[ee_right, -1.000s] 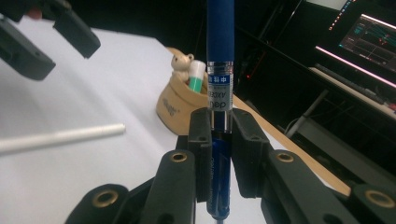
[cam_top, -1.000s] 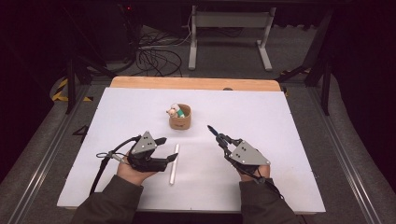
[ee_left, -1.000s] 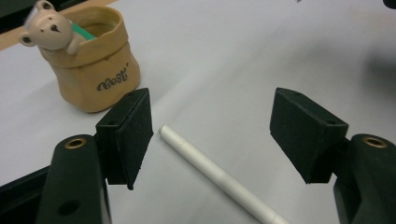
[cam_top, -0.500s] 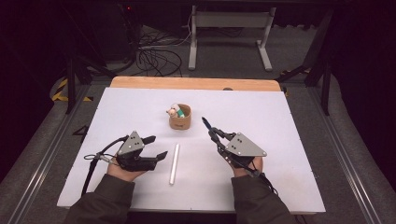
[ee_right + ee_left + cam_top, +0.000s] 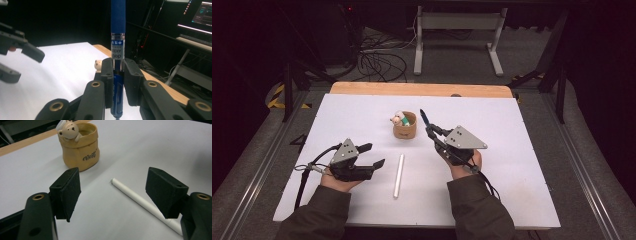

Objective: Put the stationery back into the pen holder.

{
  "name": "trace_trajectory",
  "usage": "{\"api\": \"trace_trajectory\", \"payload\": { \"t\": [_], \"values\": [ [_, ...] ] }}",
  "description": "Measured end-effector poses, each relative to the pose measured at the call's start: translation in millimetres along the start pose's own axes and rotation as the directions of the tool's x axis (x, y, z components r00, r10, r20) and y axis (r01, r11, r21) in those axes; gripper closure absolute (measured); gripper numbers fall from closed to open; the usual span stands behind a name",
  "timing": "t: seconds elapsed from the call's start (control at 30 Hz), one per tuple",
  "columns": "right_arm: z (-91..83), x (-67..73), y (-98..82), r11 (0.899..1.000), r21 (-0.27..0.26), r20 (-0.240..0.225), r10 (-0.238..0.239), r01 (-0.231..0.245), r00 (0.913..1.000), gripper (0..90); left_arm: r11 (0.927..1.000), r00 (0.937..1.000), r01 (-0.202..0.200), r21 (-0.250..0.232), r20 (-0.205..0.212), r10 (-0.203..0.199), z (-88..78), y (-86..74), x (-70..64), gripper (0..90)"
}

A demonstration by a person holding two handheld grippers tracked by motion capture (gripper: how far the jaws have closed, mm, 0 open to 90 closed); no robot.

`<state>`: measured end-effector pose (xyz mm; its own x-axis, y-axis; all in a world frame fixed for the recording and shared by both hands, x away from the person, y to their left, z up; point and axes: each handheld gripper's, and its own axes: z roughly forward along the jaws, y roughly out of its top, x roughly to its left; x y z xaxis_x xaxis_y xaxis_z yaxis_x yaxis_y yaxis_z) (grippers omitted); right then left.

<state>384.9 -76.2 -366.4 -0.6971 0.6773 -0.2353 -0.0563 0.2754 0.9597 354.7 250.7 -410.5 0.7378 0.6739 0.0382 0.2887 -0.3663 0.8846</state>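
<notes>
A tan sack-shaped cup (image 5: 404, 127) with a small bear figure (image 5: 398, 119) on its rim stands mid-table. My right gripper (image 5: 432, 132) is shut on a blue pen (image 5: 424, 119) that points up and away just right of the cup. The right gripper view shows the blue pen (image 5: 117, 27) upright between the pads, with my right gripper (image 5: 117, 82) clamped on its barrel. A white pen (image 5: 398, 175) lies flat on the white table. My left gripper (image 5: 374, 155) rests open to its left. In the left gripper view the white pen (image 5: 135, 197) runs under the right pad of the left gripper (image 5: 117, 192), beyond which stands the cup (image 5: 80, 150).
The white table top (image 5: 512, 130) ends in a wooden strip (image 5: 422, 89) at the far edge. Beyond it are cables (image 5: 377, 60) and a metal stand (image 5: 457, 35) on the floor. Dark railings flank the table on both sides.
My left hand has slid left, away from the white pen. My right hand has carried the blue pen up and left, closer to the cup.
</notes>
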Motion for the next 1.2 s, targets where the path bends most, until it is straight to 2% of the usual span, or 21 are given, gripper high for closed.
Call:
{"api": "trace_trajectory", "payload": {
  "t": [0.3,0.57,0.87,0.97,1.2],
  "values": [
    [26.4,-3.9,12.9,1.0,0.013,-0.01,-0.014,0.014,0.9999,79.7,1.0,1.0,0.003,-0.006,-0.001,-0.003,-0.9,0.0,1.1,29.0],
    [53.0,-9.2,9.7,0.999,-0.002,-0.026,-0.039,0.039,0.9989,79.6,0.9999,0.9999,0.012,-0.009,-0.008,-0.012,-2.1,-0.9,3.7,29.1],
    [82.2,-13.6,6.7,0.999,-0.044,-0.033,0.005,-0.007,0.9995,79.6,0.9999,0.9999,0.011,-0.008,-0.007,-0.011,-2.0,-1.2,4.5,29.2],
    [92.4,-16.2,1.2,0.998,-0.056,-0.033,0.042,-0.044,0.9986,79.6,0.9999,0.9999,0.014,-0.01,-0.01,-0.014,-2.4,-1.4,4.9,29.2],
    [110.6,-19.3,-14.5,0.995,-0.052,-0.034,0.084,-0.086,0.9959,79.6,0.9999,0.9998,0.011,-0.011,-0.013,-0.012,-2.6,-1.5,5.5,29.2]
  ]
}}
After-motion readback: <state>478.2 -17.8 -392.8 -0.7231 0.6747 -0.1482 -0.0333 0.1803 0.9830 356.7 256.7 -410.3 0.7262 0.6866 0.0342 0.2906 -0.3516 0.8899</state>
